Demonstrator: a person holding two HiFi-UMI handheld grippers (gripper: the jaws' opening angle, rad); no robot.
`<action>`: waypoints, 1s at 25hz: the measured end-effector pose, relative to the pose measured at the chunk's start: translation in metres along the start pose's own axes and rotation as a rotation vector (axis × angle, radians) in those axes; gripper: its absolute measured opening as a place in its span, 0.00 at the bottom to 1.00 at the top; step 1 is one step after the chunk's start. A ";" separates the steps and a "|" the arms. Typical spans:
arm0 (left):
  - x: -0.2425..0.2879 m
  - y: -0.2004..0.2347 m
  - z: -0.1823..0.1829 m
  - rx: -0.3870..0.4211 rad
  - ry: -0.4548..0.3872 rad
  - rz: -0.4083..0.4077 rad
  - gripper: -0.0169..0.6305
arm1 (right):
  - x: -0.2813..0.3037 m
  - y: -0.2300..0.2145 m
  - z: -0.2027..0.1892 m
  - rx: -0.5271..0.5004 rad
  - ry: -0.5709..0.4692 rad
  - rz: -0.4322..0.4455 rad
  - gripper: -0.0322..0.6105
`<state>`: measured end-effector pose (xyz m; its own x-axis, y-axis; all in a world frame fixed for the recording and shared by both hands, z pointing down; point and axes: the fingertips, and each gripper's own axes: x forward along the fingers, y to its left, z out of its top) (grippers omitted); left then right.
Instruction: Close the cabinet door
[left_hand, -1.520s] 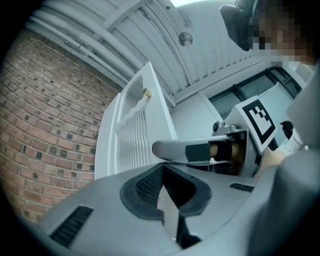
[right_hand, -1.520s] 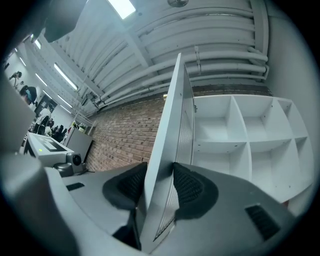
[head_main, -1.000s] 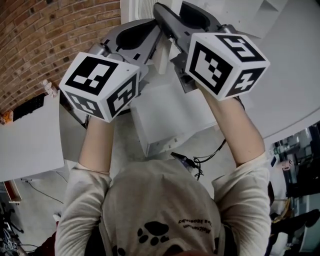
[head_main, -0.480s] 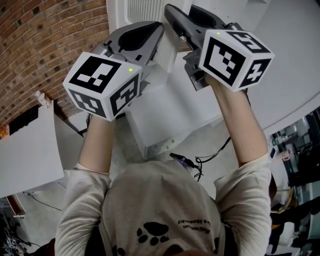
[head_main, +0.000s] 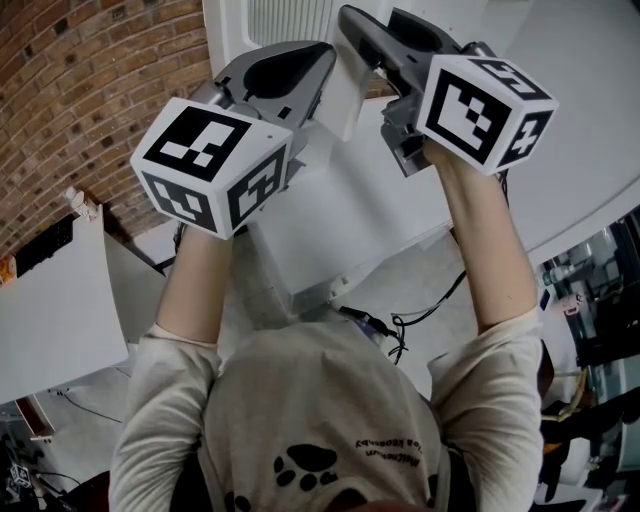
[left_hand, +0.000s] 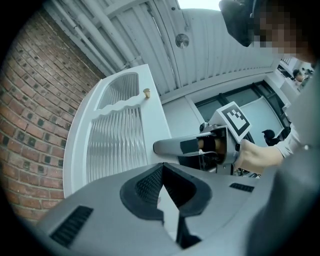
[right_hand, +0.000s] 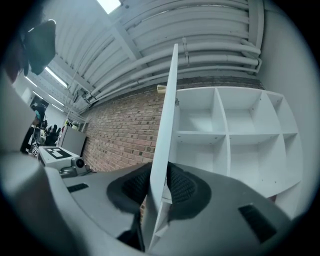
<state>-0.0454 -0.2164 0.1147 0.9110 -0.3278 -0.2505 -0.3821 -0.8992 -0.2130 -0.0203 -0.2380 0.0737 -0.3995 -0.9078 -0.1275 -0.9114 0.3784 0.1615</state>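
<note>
Between the fingers of your right gripper stood the cabinet door. It was seen edge-on and swung well out from the cabinet. Those fingers were closing on it, with a pad against each face. Far beyond the fingertips, up the door's edge, a small brass-coloured knob stuck out to the left. To the right of the fingers, the cabinet showed its white shelves and dividers. To their left ran a brick wall.

Your left gripper was clenched, its fingertips meeting with nothing between them. It faced the front of the door. Ahead of its fingers and to the left lay the ribbed glass panel, with the knob further off above it. Just beyond and to the right of those fingers, the right gripper sat on the door's edge, with your hand behind it.

From the head view you held both grippers up side by side, the left gripper just beside the white door and the right gripper on its other side. Whether the left fingers touched the door could not be told.
</note>
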 end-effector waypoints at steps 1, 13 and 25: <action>0.001 0.000 -0.001 0.001 0.003 0.000 0.04 | 0.000 -0.003 0.000 0.006 0.000 0.001 0.20; 0.031 0.002 -0.014 0.005 0.019 0.012 0.04 | 0.000 -0.043 -0.007 0.044 0.002 0.068 0.19; 0.098 0.011 -0.031 0.027 0.032 0.091 0.04 | 0.015 -0.113 -0.025 0.108 -0.003 0.236 0.19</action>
<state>0.0440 -0.2678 0.1175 0.8768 -0.4170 -0.2394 -0.4669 -0.8574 -0.2165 0.0790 -0.2991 0.0778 -0.6024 -0.7916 -0.1020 -0.7982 0.5968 0.0819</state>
